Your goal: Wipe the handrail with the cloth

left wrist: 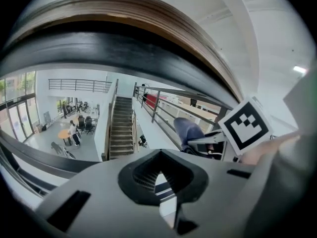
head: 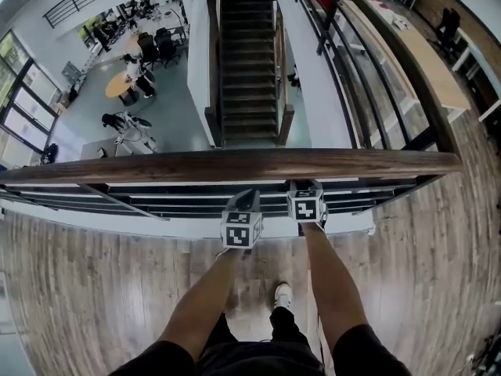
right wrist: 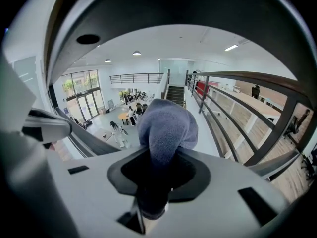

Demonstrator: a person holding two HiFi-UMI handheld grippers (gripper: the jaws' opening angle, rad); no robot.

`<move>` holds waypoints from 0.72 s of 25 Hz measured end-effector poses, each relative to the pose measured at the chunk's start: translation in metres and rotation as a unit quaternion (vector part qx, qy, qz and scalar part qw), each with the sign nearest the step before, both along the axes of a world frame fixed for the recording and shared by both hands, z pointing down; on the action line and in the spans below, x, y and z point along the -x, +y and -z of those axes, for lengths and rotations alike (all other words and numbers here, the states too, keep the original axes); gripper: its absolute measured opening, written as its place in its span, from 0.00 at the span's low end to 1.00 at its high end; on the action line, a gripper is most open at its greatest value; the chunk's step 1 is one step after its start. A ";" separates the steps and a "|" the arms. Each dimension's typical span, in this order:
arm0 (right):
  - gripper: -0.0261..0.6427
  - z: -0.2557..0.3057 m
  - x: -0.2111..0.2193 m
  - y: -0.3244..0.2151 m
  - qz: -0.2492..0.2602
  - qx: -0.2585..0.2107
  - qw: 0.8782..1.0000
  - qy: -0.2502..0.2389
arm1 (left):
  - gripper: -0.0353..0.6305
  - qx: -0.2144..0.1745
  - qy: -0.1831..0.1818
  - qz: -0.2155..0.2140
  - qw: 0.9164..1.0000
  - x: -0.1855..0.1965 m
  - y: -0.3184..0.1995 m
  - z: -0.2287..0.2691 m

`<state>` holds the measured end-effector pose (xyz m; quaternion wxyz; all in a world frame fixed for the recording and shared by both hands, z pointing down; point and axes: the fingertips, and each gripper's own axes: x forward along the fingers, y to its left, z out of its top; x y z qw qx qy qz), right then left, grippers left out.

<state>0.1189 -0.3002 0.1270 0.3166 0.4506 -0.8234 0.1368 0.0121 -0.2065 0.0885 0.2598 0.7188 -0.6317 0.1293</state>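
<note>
cloth (right wrist: 166, 128) pinched in my right gripper (right wrist: 157, 182); left gripper (left wrist: 161, 182) closed, empty; pre-wipe, handrail (head: 235, 165) at 12 o'clock; next, i'd press cloth on.

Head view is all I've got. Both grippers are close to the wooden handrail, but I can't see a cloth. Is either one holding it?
Observer: Yes. The right gripper view shows the right gripper shut on a blue-grey cloth, which bulges out past the jaws.
Operator: And the left one?
Observer: The left gripper is empty, with its jaws together and nothing between them.
Operator: Is the cloth on the rail yet?
Observer: No. In the left gripper view the cloth sits below the handrail, with open space between it and the rail's dark underside.
</note>
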 end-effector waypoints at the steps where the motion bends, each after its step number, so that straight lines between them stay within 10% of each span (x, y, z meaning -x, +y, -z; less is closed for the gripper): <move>1: 0.18 -0.001 -0.017 -0.008 -0.009 -0.002 1.000 0.001 | 0.06 0.003 0.004 -0.004 1.000 -0.013 -0.007 -0.002; 18: 0.18 -0.007 -0.218 -0.073 -0.043 -0.035 0.998 0.039 | 0.06 -0.004 -0.004 -0.080 0.997 -0.201 -0.089 0.001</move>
